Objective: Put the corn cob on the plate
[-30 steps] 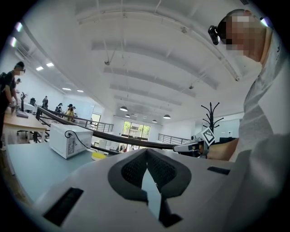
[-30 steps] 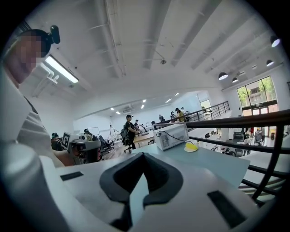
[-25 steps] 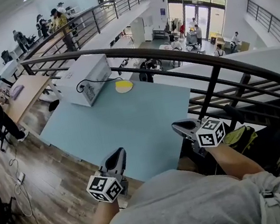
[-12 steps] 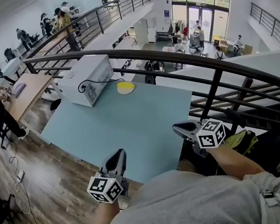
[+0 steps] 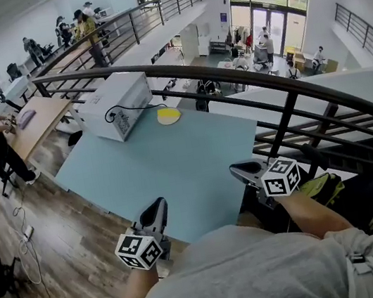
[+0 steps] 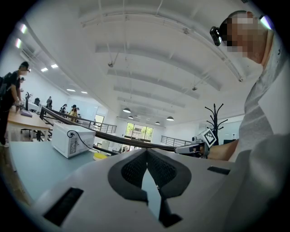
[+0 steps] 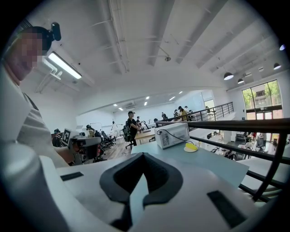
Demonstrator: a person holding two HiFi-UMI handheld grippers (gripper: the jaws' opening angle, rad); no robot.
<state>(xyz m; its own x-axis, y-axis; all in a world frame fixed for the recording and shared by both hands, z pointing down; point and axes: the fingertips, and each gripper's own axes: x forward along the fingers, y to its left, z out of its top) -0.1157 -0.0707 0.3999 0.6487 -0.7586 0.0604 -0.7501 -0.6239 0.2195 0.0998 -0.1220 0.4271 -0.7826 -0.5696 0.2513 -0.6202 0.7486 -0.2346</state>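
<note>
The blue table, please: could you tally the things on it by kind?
Microwave: 1
Plate: 1
Corn cob: 1, lying on the plate
Total: 3

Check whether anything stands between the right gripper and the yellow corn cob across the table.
Nothing visible does. Bare light-blue tabletop runs from the right gripper to the yellow corn cob; the white microwave stands left of it, off the line.

tabletop (image 5: 168, 166): smooth, matt
microwave (image 5: 110, 101): smooth casing
railing (image 5: 231, 77): dark painted metal
floor (image 5: 54, 246): wood planks
left gripper (image 6: 146, 152): matt plastic, dimpled pads (image 6: 132, 171)
</note>
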